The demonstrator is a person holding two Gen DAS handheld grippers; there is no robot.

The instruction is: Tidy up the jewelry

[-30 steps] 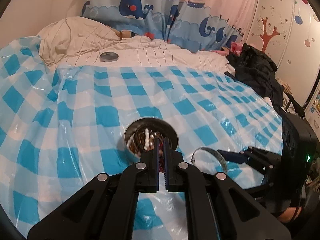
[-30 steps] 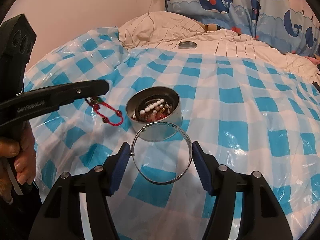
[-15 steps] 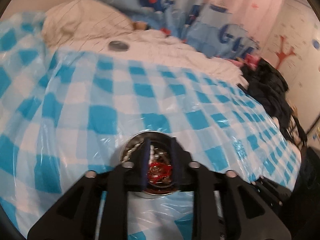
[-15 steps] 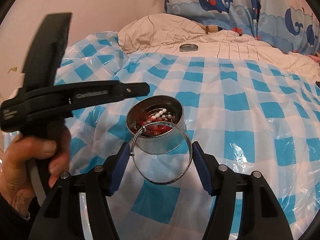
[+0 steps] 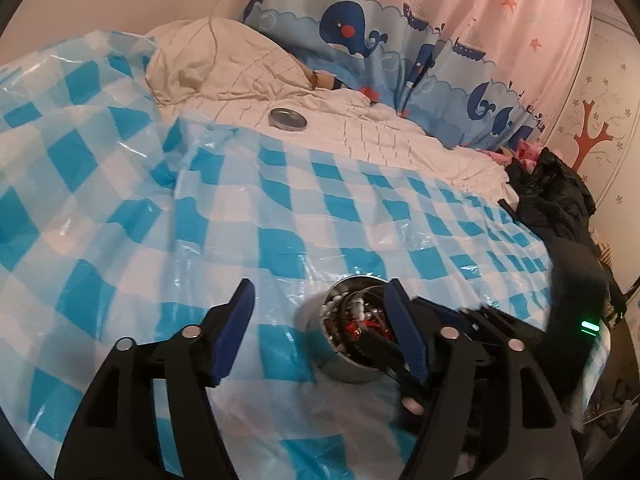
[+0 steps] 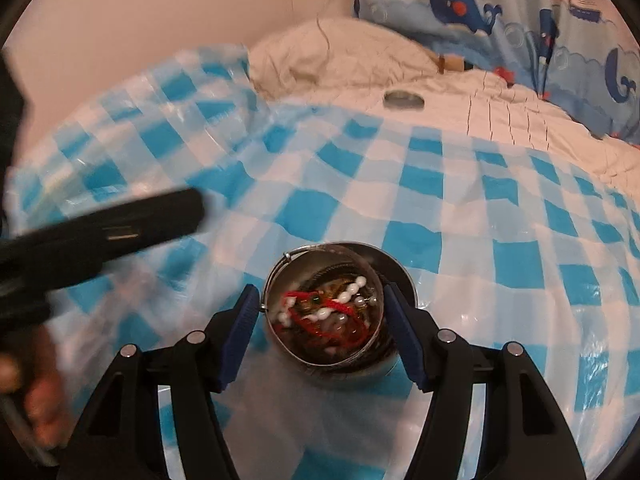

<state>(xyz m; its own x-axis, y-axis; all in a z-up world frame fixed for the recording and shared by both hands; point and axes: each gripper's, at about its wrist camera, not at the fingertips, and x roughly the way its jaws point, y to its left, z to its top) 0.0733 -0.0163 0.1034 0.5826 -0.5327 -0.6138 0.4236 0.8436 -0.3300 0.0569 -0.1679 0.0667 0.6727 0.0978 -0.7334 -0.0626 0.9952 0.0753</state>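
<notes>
The right tool (image 6: 322, 320) clamps a silver bangle (image 6: 280, 276) directly over the tin (image 6: 402, 276); the left tool (image 5: 320, 320), just opened, holds nothing beside it.

Round tin (image 6: 352, 372): polished metal. Bangle (image 6: 280, 276): thin bright metal. Checked sheet (image 5: 280, 208): glossy crinkled plastic. Tin lid (image 5: 288, 119): dull metal. Bedding (image 5: 360, 132): matt cloth. Whale curtain (image 5: 360, 36): cloth.

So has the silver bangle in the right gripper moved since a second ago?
Yes. The silver bangle, once short of the metal tin, now hangs over its opening, clamped in the right gripper.
</notes>
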